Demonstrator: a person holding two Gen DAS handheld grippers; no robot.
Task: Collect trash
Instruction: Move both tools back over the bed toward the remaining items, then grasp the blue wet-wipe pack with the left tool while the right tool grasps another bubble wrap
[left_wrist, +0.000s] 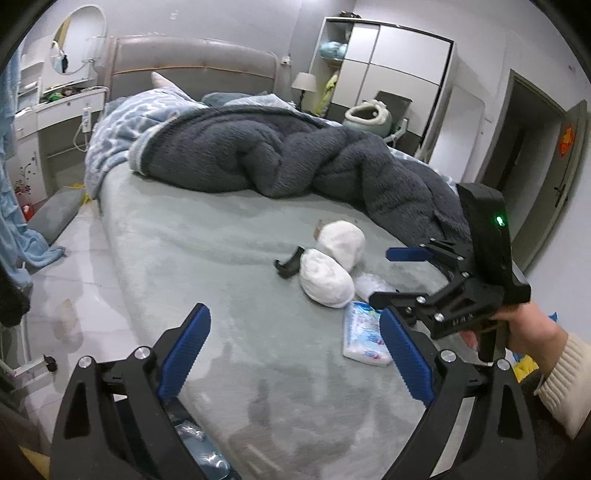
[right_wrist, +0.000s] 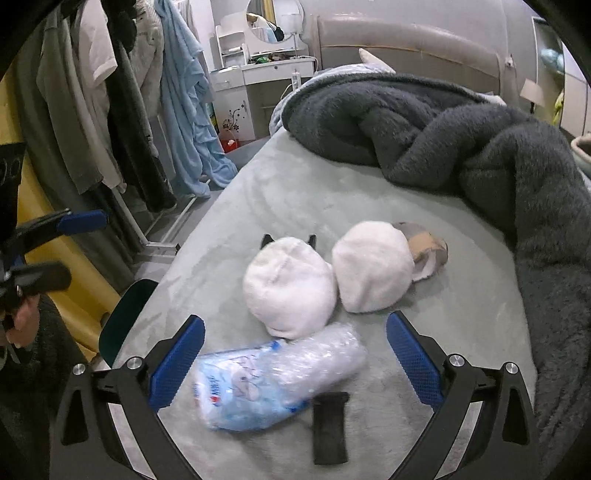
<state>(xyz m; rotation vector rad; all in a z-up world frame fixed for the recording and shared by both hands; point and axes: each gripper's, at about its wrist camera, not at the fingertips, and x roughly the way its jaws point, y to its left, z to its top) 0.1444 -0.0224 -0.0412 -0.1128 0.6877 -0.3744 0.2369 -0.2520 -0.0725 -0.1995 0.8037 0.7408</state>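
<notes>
The right gripper (right_wrist: 295, 354) stands wide, nothing pressed by its pads; a crumpled blue-and-white plastic packet (right_wrist: 273, 384) lies between its fingers on the grey-green bed sheet (right_wrist: 288, 192). Just beyond are two white bundles (right_wrist: 291, 291), touching. A dark blanket (right_wrist: 480, 147) is heaped farther off. The left gripper (left_wrist: 295, 354) is also wide and empty, over bare sheet
</notes>
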